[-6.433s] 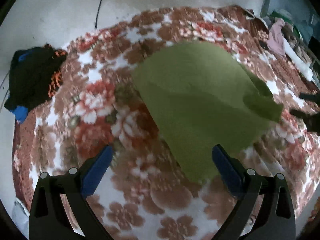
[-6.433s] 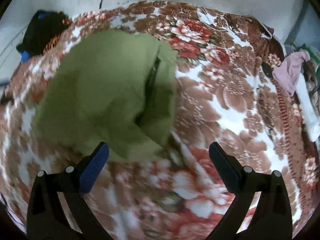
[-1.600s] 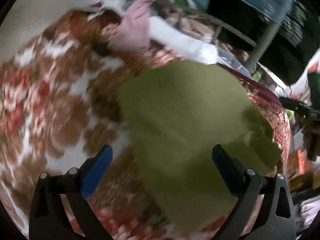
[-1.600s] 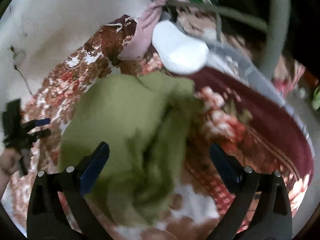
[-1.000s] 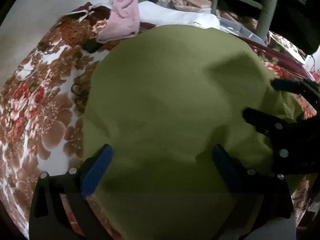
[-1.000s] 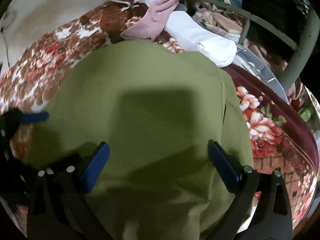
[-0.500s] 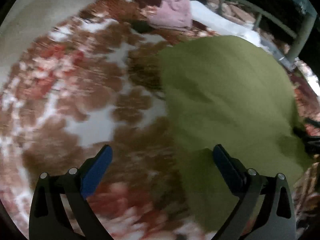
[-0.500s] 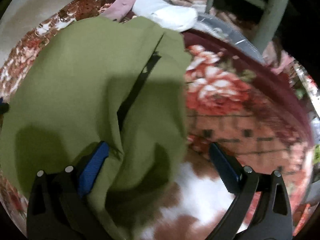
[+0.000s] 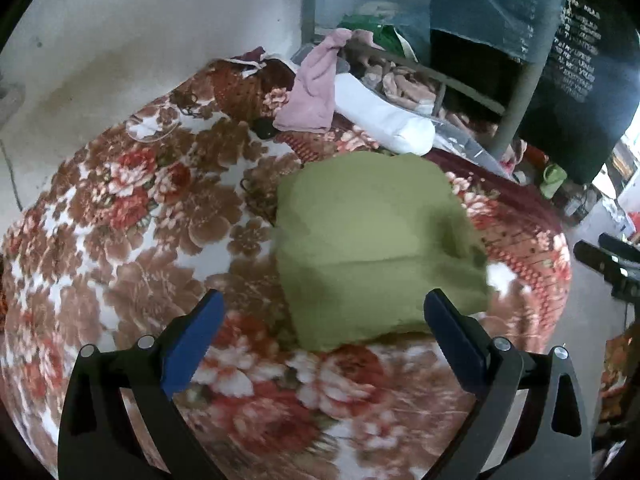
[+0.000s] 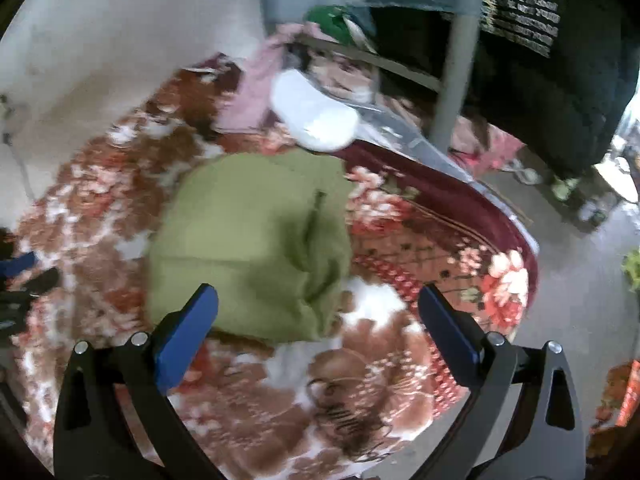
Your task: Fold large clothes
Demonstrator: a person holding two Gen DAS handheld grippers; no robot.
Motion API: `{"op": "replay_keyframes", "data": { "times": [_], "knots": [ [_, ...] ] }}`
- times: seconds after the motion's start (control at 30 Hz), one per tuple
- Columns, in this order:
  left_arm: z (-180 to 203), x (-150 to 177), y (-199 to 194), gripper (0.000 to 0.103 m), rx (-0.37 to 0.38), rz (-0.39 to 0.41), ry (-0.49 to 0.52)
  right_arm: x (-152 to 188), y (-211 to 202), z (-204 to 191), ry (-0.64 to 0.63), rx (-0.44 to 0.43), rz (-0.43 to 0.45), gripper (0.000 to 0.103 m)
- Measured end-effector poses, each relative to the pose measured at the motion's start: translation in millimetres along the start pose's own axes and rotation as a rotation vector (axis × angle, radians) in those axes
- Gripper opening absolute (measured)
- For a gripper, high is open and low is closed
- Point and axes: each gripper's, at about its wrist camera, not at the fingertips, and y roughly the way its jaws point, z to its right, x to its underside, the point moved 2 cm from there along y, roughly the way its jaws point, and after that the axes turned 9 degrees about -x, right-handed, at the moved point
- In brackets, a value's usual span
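Folded green garment [image 9: 372, 240] lies ahead of the left gripper [image 9: 320, 336] and right gripper [image 10: 316, 328], both released, empty; folding looks finished.

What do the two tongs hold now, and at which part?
Nothing. The left tongs and right tongs are open, apart from the folded green garment on the bed.

The folded garment [image 9: 372, 240] is plain olive green, with a dark slit line near its right edge. The blanket [image 9: 132, 216] covering the bed is white with brown and red flowers, bordered in maroon at its far right edge. A pink cloth [image 9: 316, 92] and a white bundle [image 9: 384, 118] lie at the bed's far edge. Both claws [image 9: 320, 334] [image 10: 316, 326] are black with blue pads [image 9: 192, 338].
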Motion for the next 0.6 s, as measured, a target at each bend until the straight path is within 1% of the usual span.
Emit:
{"op": "replay_keyframes", "data": {
  "times": [0.1, 0.2, 0.3, 0.4, 0.5, 0.6],
  "knots": [
    [15.0, 6.7, -17.3, 0.098, -0.037, -0.007, -0.081, 7.1, -7.1, -11.7, -0.054, -0.048, -0.034, 0.098],
    [28.1, 13.7, -34.8, 0.098, -0.023, 0.022, -0.108, 16.1, -19.6, -18.7, -0.11, -0.067, -0.009, 0.098],
    [34.8, 19.7, -49.6, 0.098, -0.003, 0.058, -0.146, 22.0, -35.4, -13.5, -0.12, -0.071, 0.039, 0.098],
    [38.7, 32.5, -52.6, 0.098, -0.03, 0.049, -0.18, 27.3, -42.0, -8.5, -0.141, -0.066, 0.037, 0.098],
    [41.4, 44.0, -52.3, 0.098, -0.041, 0.013, -0.186, 30.4, -43.7, -4.3, -0.154, -0.061, 0.031, 0.098],
    [49.3, 54.7, -53.3, 0.098, -0.064, -0.01, -0.119, 31.7, -45.0, -3.8, -0.157, -0.061, 0.039, 0.098]
  ]
}}
